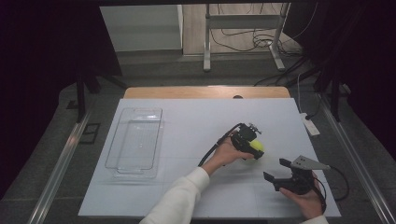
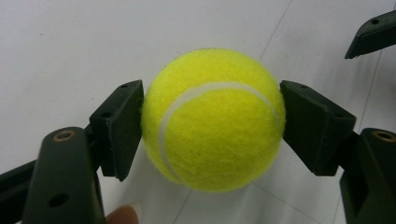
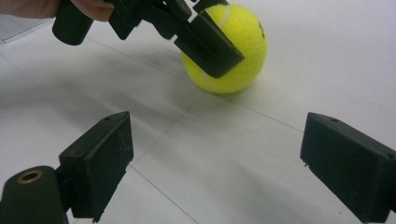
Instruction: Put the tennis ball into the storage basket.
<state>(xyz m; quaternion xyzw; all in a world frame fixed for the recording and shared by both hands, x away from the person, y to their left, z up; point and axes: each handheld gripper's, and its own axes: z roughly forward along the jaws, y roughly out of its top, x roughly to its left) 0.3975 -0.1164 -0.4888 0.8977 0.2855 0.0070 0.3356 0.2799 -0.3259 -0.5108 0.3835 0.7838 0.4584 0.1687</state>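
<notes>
Left gripper (image 2: 211, 126) clamped on fuzzy yellow felt tennis ball (image 2: 212, 119) across its widest part; light, springy, non-slip. Right gripper (image 3: 215, 163) jaws wide apart, holding nothing.

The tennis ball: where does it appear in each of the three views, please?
High view: the tennis ball lies right of centre on the white table, in the left claw.
Left gripper view: centre of the picture, pressed between both jaws.
Right gripper view: upper middle, partly behind the left claw.
Shared landmark: the left claw closed on the ball.
</notes>
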